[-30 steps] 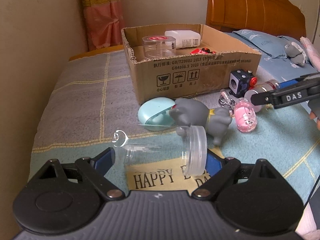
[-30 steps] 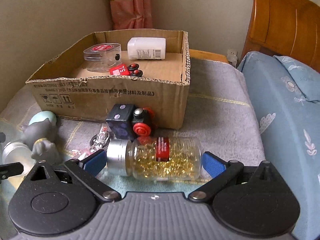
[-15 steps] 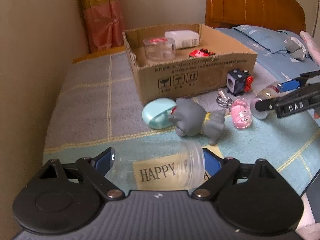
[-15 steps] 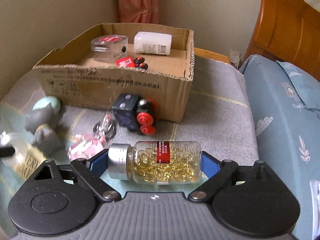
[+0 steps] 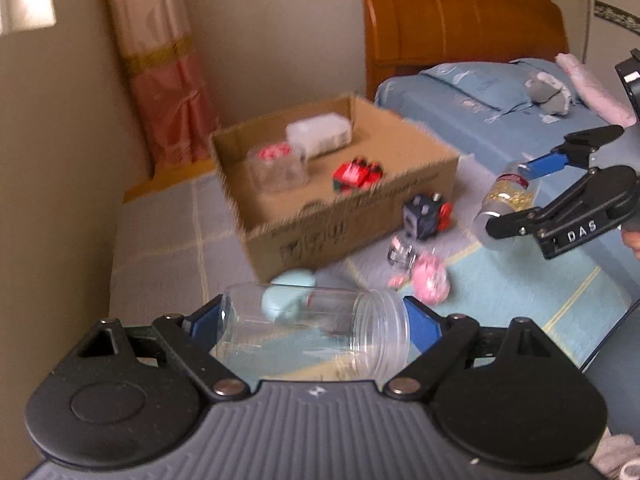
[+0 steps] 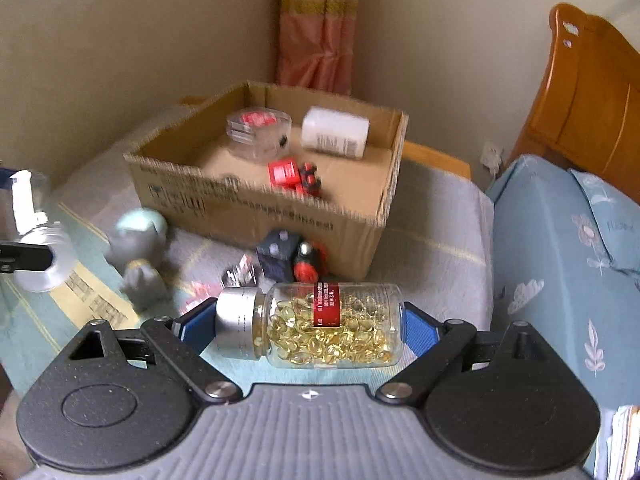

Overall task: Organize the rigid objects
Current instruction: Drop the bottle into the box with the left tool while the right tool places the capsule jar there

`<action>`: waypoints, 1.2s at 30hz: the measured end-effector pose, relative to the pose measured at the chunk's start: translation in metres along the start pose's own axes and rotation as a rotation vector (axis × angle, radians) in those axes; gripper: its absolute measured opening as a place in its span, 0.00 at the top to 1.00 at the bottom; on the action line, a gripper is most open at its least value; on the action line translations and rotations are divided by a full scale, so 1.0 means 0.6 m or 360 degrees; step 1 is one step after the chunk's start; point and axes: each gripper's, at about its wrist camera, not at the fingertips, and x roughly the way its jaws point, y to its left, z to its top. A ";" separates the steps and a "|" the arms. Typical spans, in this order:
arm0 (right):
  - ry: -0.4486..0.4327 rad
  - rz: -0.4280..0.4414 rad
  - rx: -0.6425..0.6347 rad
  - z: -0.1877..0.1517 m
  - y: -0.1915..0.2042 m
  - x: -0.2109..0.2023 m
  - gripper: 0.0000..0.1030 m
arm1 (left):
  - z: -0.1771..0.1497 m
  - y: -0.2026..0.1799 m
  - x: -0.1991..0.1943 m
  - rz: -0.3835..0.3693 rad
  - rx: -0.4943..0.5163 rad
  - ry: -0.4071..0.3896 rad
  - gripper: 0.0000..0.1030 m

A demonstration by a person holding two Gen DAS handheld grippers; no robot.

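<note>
My left gripper is shut on a clear empty plastic jar, held sideways above the mat; it also shows in the right wrist view. My right gripper is shut on a capsule bottle with a silver cap and yellow capsules, held sideways; it also shows in the left wrist view. The open cardboard box lies ahead of both and holds a clear round container, a white bottle and red items.
On the mat in front of the box lie a dark cube toy with red knobs, a grey animal figure, a mint round case, a pink keychain toy. Blue bedding and a wooden headboard are right.
Both grippers have risen with their jars, so the box interior shows from higher up. The frames are blurred by the motion.
</note>
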 end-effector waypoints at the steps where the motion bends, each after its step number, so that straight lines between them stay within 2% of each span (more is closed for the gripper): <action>1: -0.0014 0.0004 0.0001 0.006 -0.001 -0.004 0.07 | 0.011 -0.001 0.002 0.0001 0.0009 -0.0013 0.13; 7: -0.0102 -0.0003 0.0019 0.043 -0.011 -0.016 0.07 | 0.090 0.001 0.030 0.0013 0.0069 -0.0120 0.13; 14: -0.0130 -0.0025 0.0050 0.079 -0.022 -0.006 0.07 | 0.153 0.025 0.108 0.0055 0.0000 -0.0110 0.13; 18: -0.0128 -0.0035 0.0035 0.093 -0.020 0.001 0.07 | 0.151 0.036 0.146 0.0084 -0.0056 -0.0074 0.08; 22: -0.0129 -0.0029 0.0023 0.104 -0.017 0.007 0.07 | 0.136 0.047 0.153 0.0123 -0.0102 -0.0052 0.06; 31: -0.0086 -0.0021 0.0023 0.168 -0.021 0.059 0.07 | 0.084 0.057 0.088 0.0089 -0.0203 -0.0137 0.03; 36: -0.0017 -0.0052 0.0050 0.214 -0.026 0.120 0.07 | 0.059 0.062 0.053 0.0132 -0.0257 -0.0178 0.03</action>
